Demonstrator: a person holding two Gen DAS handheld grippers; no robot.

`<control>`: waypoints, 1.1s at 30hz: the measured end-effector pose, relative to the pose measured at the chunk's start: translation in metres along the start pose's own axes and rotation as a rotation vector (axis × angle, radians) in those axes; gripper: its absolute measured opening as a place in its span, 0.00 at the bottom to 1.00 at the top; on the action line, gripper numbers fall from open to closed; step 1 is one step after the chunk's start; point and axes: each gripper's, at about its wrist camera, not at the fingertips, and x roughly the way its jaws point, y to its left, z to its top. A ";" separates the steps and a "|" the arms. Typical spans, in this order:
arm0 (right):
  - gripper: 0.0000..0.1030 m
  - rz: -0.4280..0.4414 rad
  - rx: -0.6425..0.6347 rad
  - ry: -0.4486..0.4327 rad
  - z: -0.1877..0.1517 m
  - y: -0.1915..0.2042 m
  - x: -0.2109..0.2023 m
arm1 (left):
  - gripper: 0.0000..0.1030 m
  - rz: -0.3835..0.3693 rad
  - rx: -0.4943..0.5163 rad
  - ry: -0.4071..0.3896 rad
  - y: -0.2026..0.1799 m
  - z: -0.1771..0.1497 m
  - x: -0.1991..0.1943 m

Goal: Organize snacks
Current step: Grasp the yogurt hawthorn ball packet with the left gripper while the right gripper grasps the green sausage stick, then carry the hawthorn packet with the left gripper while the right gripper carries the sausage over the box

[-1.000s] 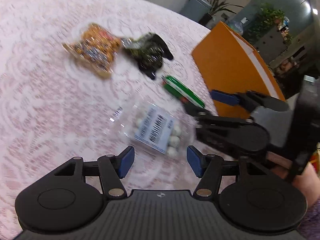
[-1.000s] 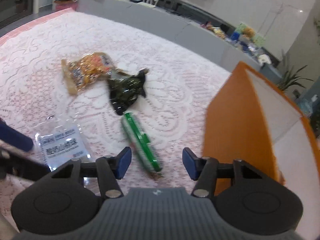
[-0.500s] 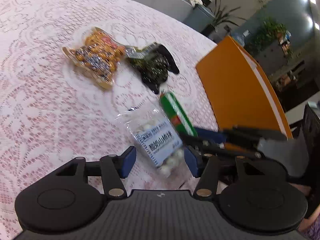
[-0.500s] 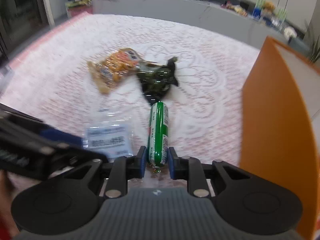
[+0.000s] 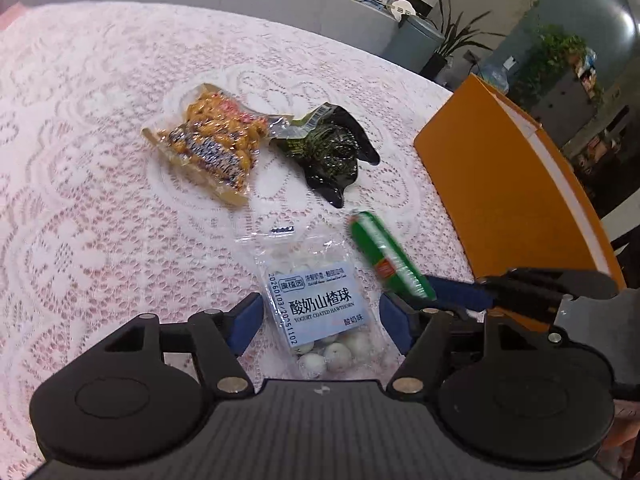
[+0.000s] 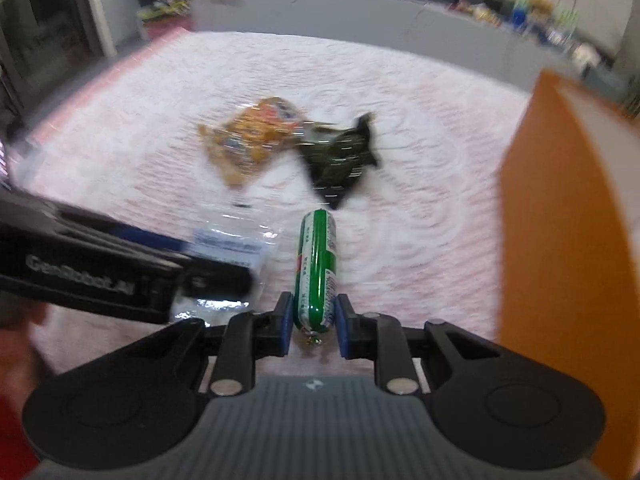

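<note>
A clear bag of yogurt hawthorn balls (image 5: 320,304) lies on the lace tablecloth between the open fingers of my left gripper (image 5: 322,320). My right gripper (image 6: 311,326) is shut on the near end of a green sausage stick (image 6: 317,268), which also shows in the left wrist view (image 5: 390,258). An orange-yellow snack pack (image 5: 214,146) and a dark green pack (image 5: 332,156) lie farther out, side by side. The left gripper's fingers (image 6: 120,264) cross the right wrist view over the clear bag (image 6: 234,244).
An orange box (image 5: 516,208) stands on the table at the right, close to the right gripper; it fills the right edge of the right wrist view (image 6: 572,248). The pink lace tablecloth (image 5: 80,200) stretches left. A grey counter and plants stand beyond the table.
My right gripper moved onto the green sausage and closed on its near end. My left gripper came down around the clear hawthorn bag, still open.
</note>
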 end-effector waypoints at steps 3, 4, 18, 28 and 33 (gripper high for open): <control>0.19 -0.084 -0.044 0.018 -0.005 0.002 0.001 | 0.84 0.015 -0.001 -0.009 -0.008 0.002 0.003; 0.19 -0.087 -0.041 0.029 -0.006 0.002 0.003 | 0.85 0.025 0.002 -0.012 -0.011 0.003 0.005; 0.31 -0.066 -0.010 0.046 -0.005 -0.007 0.007 | 0.83 0.210 0.167 -0.021 -0.031 -0.001 0.017; 0.37 -0.039 0.000 0.015 -0.003 -0.009 0.006 | 0.82 0.314 0.299 0.037 -0.027 -0.004 0.015; 0.37 -0.059 -0.002 0.002 -0.002 -0.012 0.011 | 0.83 0.310 0.273 0.024 -0.023 -0.004 0.016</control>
